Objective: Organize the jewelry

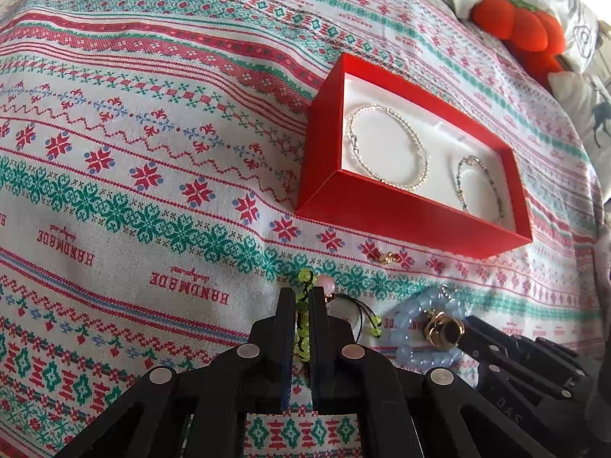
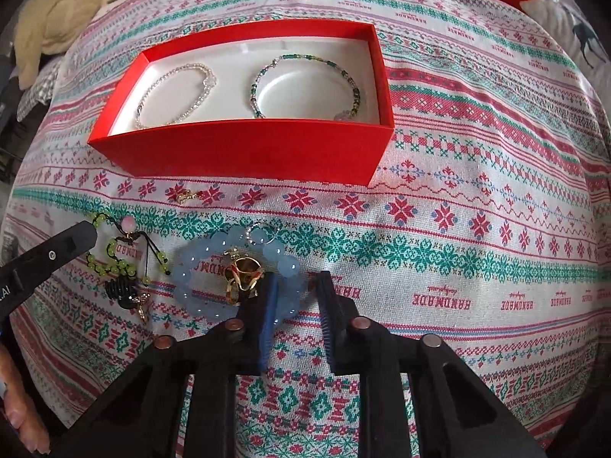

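The left gripper point(image 1: 301, 297) is clenched on the green bead bracelet point(image 2: 110, 259), seemingly to lift it; at its three o'clock, the right gripper point(image 2: 296, 286) straddles the blue bead bracelet point(image 2: 214, 267), jaws not visibly pressing. The red box point(image 2: 244, 152), at twelve o'clock, sits on a patterned cloth point(image 2: 477, 267)

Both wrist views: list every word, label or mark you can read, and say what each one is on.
"HANDMADE": woven in red into the patterned cloth, repeated along its bands, upside down in both views.
Small red script line beside each "HANDMADE": too small to read.
"DAS": raised letters on the right gripper body, seen from the left wrist view; possibly cut off.
".AI": white print on the left gripper body at the right wrist view's left edge; its start is cut off.
Red box: no text.
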